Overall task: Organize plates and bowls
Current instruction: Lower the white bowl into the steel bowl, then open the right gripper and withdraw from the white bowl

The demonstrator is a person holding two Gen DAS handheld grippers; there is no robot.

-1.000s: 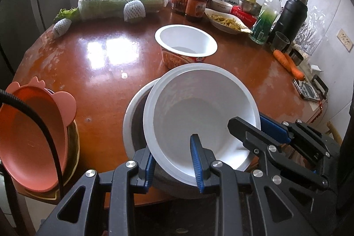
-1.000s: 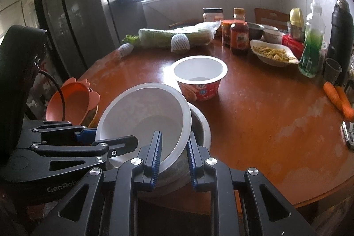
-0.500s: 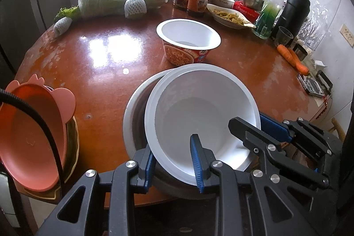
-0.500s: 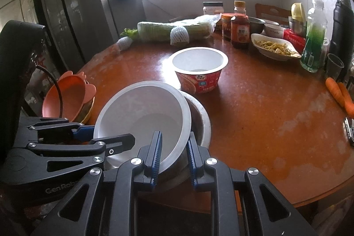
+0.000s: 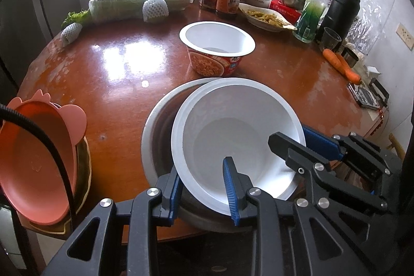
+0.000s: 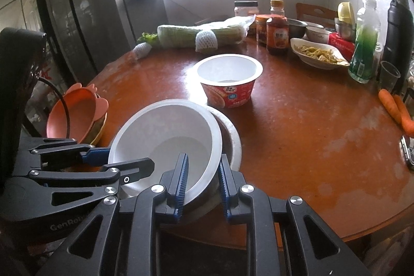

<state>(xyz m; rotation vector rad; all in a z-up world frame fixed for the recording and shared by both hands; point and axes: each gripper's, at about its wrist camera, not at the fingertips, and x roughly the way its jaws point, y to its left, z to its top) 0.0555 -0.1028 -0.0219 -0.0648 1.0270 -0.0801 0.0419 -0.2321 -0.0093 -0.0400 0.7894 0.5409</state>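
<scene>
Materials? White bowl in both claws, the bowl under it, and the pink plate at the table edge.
White bowl: looks like thin matte plastic, with a rolled lip. Bowl under it: probably metal, dull grey inner wall, pale rim. Pink plate: matte moulded plastic or similar, with ear-shaped tabs.

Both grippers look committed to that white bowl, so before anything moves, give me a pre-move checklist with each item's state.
1. Left gripper clamped on white bowl rim: ok.
2. Right gripper clamped on the same rim: ok.
3. White bowl level: not ok, it sits tilted in the grey bowl.
4. White bowl fully nested: not ok.
5. Noodle cup apart from the bowls: ok.
6. Pink plate apart, at table edge: ok.
</scene>
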